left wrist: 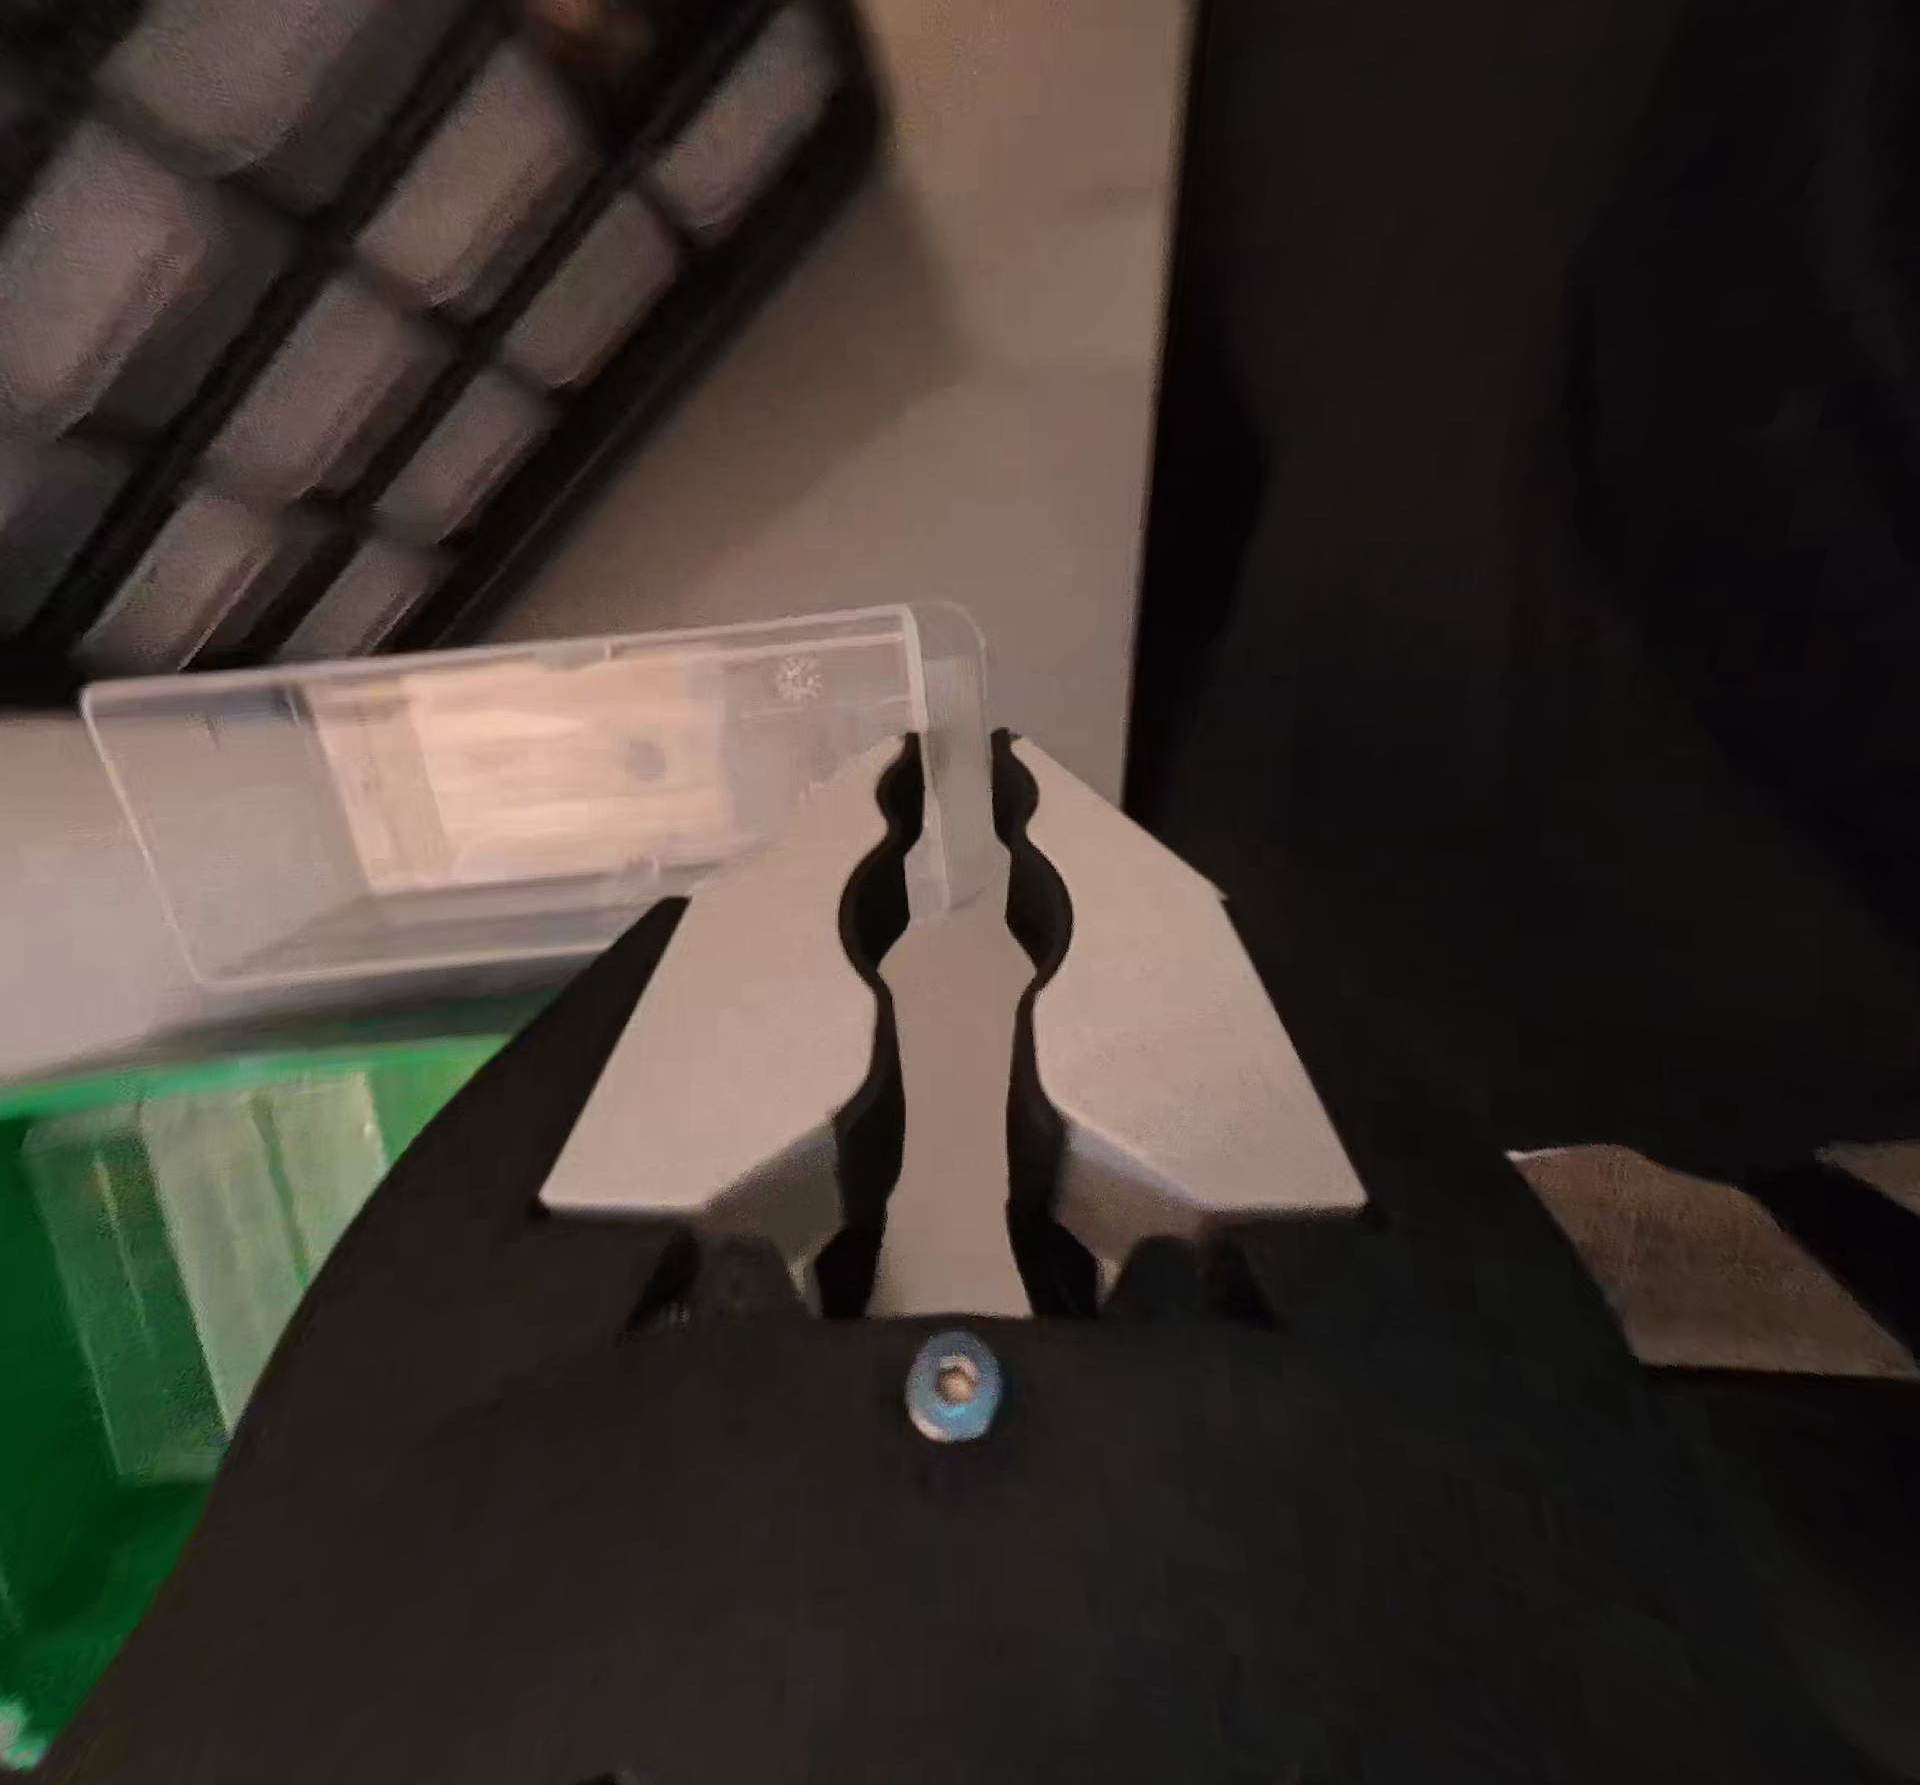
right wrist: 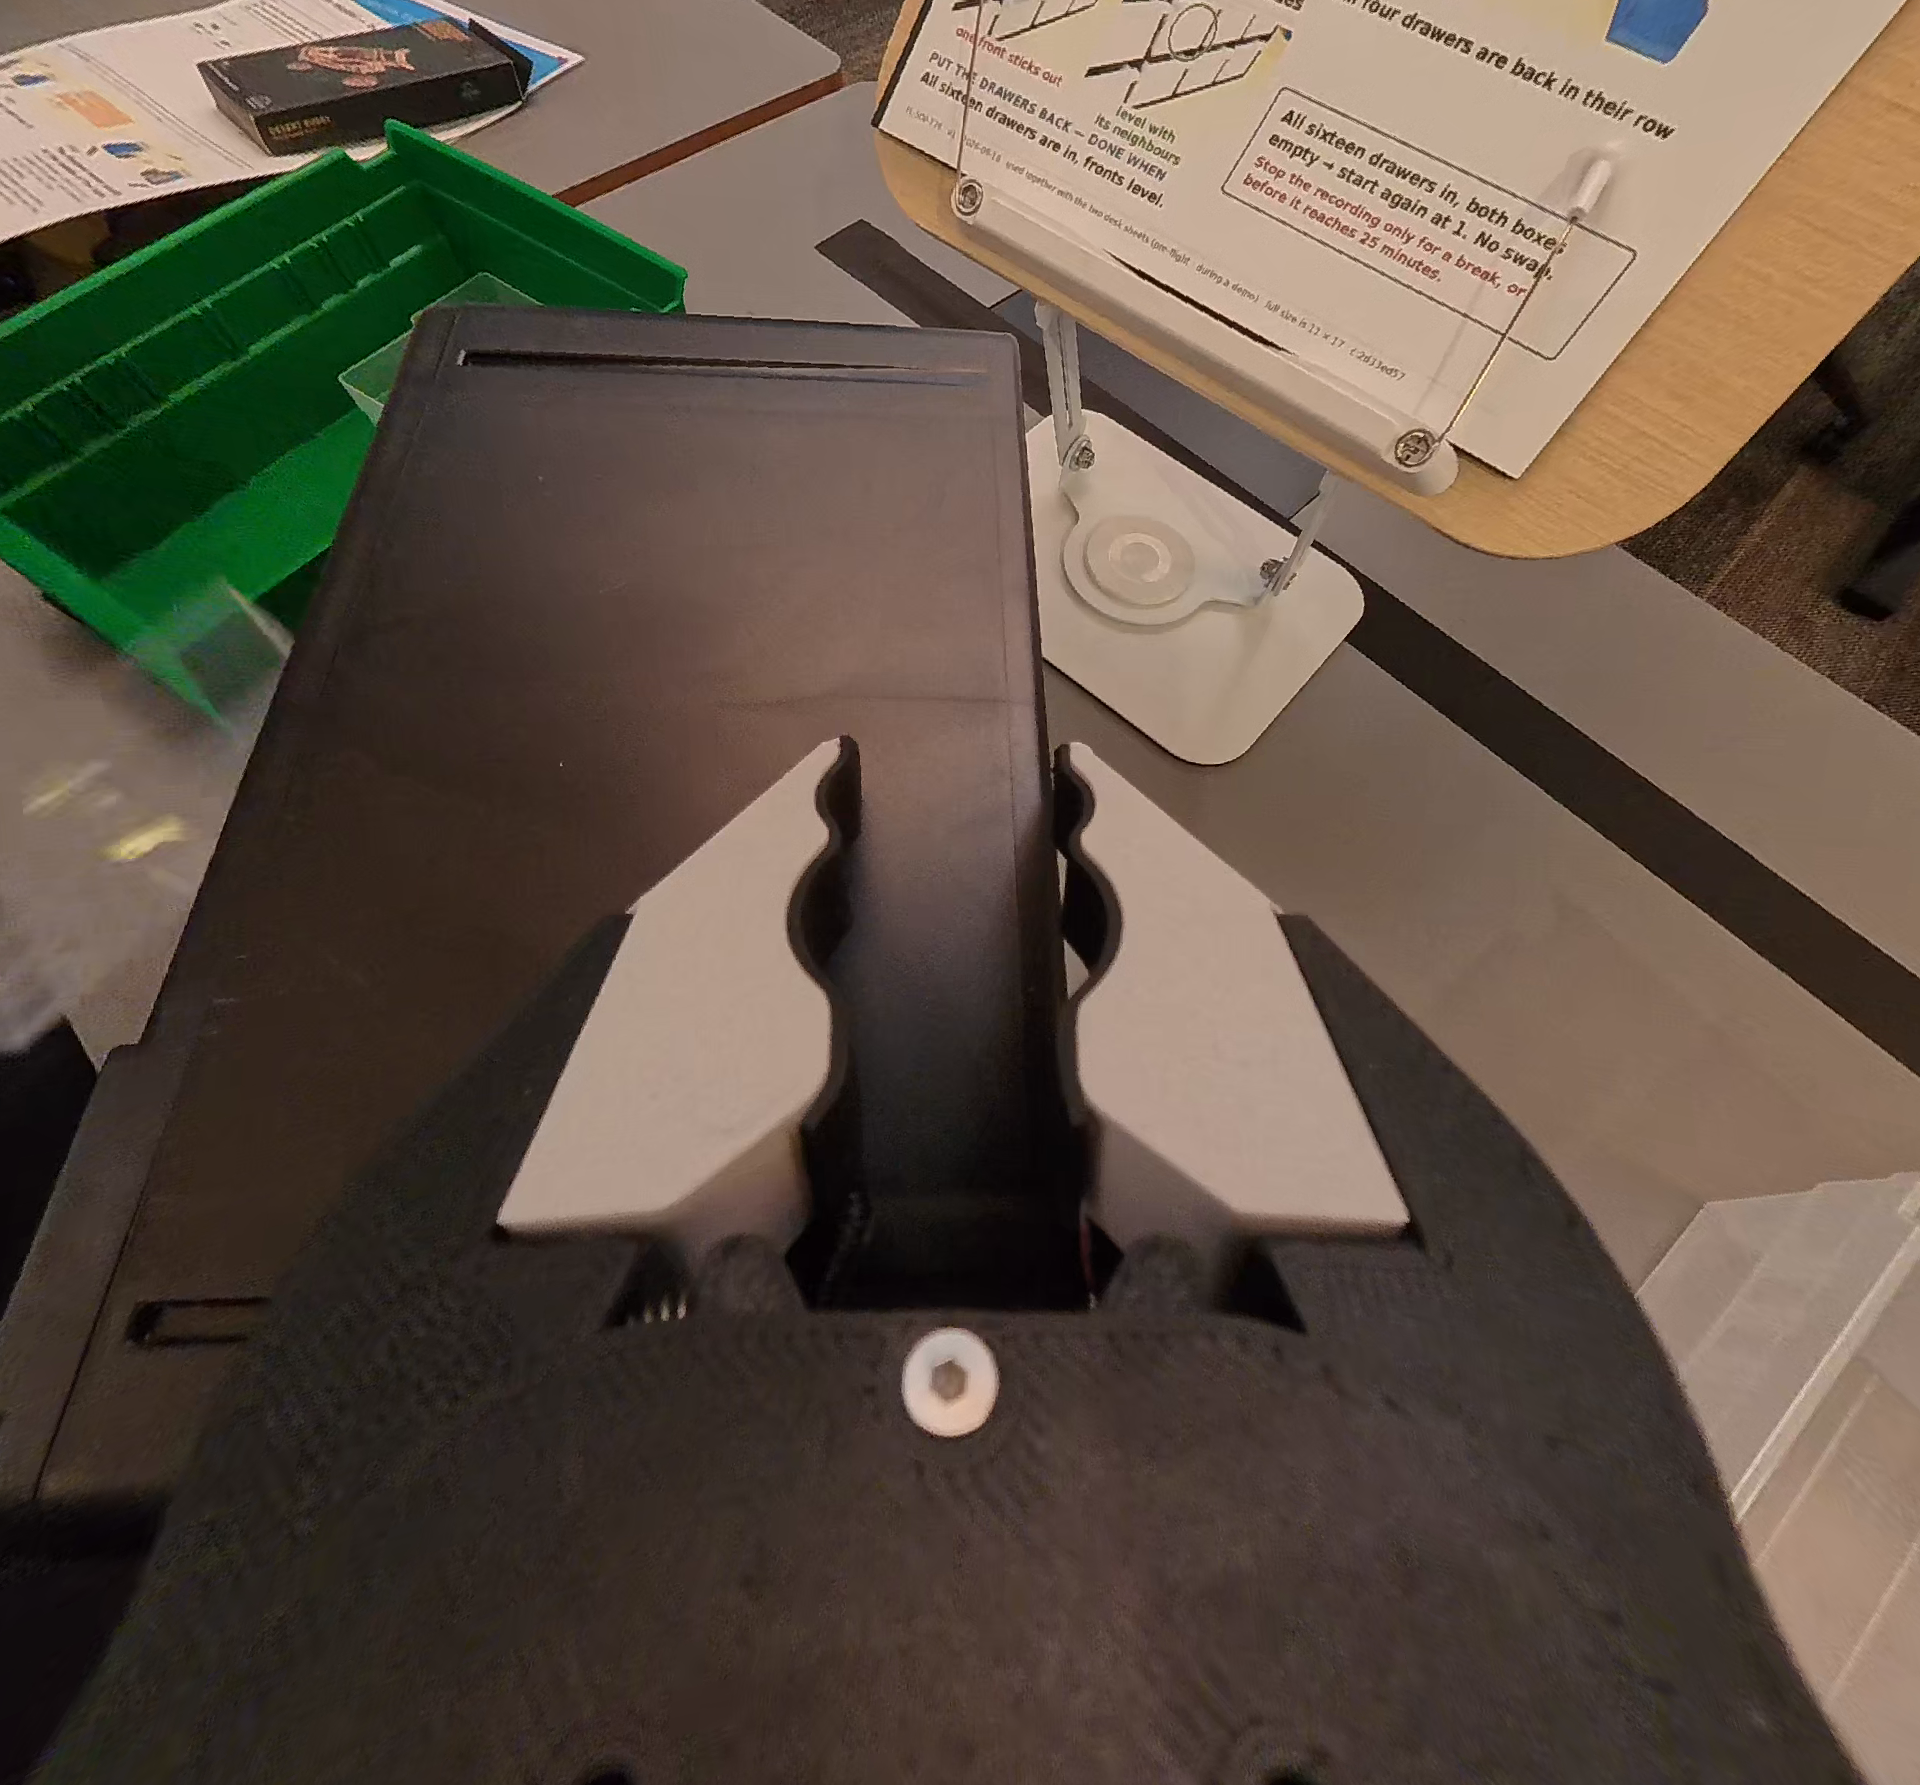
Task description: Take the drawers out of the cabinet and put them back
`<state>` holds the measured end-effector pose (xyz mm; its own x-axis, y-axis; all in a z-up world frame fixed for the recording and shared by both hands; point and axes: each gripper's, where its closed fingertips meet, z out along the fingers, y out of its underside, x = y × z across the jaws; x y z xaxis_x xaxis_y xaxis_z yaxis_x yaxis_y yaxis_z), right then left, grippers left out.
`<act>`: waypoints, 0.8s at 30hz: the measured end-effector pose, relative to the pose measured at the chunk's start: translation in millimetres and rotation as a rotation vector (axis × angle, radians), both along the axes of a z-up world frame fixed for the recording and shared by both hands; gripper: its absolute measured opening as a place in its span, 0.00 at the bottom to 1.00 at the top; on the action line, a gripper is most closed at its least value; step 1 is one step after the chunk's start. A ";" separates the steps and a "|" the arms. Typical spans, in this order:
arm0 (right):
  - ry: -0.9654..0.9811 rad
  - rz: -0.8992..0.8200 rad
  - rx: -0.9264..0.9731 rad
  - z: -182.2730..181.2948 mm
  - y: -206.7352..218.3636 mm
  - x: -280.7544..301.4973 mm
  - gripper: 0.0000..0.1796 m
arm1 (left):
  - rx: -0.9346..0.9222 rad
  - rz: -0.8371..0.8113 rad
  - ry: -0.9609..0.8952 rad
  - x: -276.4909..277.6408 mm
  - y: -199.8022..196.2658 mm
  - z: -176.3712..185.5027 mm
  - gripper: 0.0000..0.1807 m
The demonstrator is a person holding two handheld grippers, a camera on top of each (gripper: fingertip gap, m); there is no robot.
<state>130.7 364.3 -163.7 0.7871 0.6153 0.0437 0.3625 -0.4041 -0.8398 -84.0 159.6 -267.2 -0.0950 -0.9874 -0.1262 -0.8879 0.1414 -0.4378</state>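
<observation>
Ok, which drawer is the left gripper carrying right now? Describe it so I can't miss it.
Start at the black cabinet with its grid of frosted drawer fronts, then come down to the left gripper. The small clear plastic drawer hangs from its fingertips by its front tab. Unlike its neighbours, it is out of the grid, above the green plastic bin.

Bin (right wrist: 208, 405) behind-left of cabinet (right wrist: 644, 644), document stand (right wrist: 1195, 613) to its right, papers (right wrist: 125, 104) beyond bin

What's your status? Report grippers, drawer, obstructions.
Left gripper shut on clear drawer's front tab, drawer out of cabinet. Right gripper open, over cabinet top. Green bin beside it; nothing blocking.
</observation>
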 end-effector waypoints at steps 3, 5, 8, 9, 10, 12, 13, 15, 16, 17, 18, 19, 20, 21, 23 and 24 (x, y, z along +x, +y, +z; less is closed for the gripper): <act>-0.001 -0.002 0.001 0.0 0.1 0.1 0.20 | -0.016 -0.113 0.138 5.1 -13.2 -38.3 0.06; 0.000 -0.003 0.002 0.1 0.2 0.4 0.20 | -0.036 -0.142 0.197 -0.5 -9.7 -62.2 0.06; 0.003 -0.003 0.002 0.2 0.1 0.4 0.20 | -0.083 -0.125 0.208 -11.0 -1.3 -85.0 0.07; 0.003 -0.002 0.002 0.2 0.1 0.3 0.20 | -0.065 -0.102 0.210 -14.3 3.4 -87.7 0.09; 0.003 -0.002 0.001 0.0 0.2 0.3 0.20 | -0.055 -0.070 0.202 -16.3 6.2 -87.6 0.17; 0.003 0.000 -0.002 -0.2 0.1 0.1 0.20 | -0.038 0.064 0.200 -24.5 14.7 -85.3 0.29; 0.002 0.001 -0.002 -0.2 0.2 0.0 0.20 | -0.015 0.144 0.174 -27.7 20.0 -81.6 0.35; 0.001 0.002 0.000 -0.1 0.3 0.0 0.19 | 0.012 0.326 0.068 -27.5 28.9 -72.1 0.45; 0.001 0.003 0.000 -0.1 0.3 -0.1 0.19 | 0.014 0.427 0.005 -25.8 33.0 -69.7 0.51; 0.001 0.004 0.001 0.0 0.3 -0.1 0.19 | 0.021 0.551 -0.044 -26.5 39.7 -70.2 0.54; 0.001 0.004 0.001 0.0 0.3 -0.2 0.19 | -0.013 0.647 -0.082 -25.4 40.3 -75.5 0.58; 0.001 0.004 0.002 0.1 0.3 -0.1 0.19 | -0.065 0.721 -0.112 -21.8 37.5 -84.5 0.64; 0.001 0.004 0.002 0.1 0.2 -0.1 0.19 | -0.092 0.796 -0.107 -22.1 37.5 -96.0 0.65; 0.002 0.004 0.003 0.2 0.2 -0.1 0.19 | -0.096 0.837 -0.085 -22.9 37.1 -108.1 0.65; 0.002 0.005 0.004 0.3 0.2 -0.1 0.19 | -0.094 0.865 -0.046 -20.3 37.3 -120.8 0.56; 0.002 0.005 0.004 0.3 0.1 -0.1 0.19 | -0.091 0.857 -0.051 -16.6 38.2 -121.2 0.46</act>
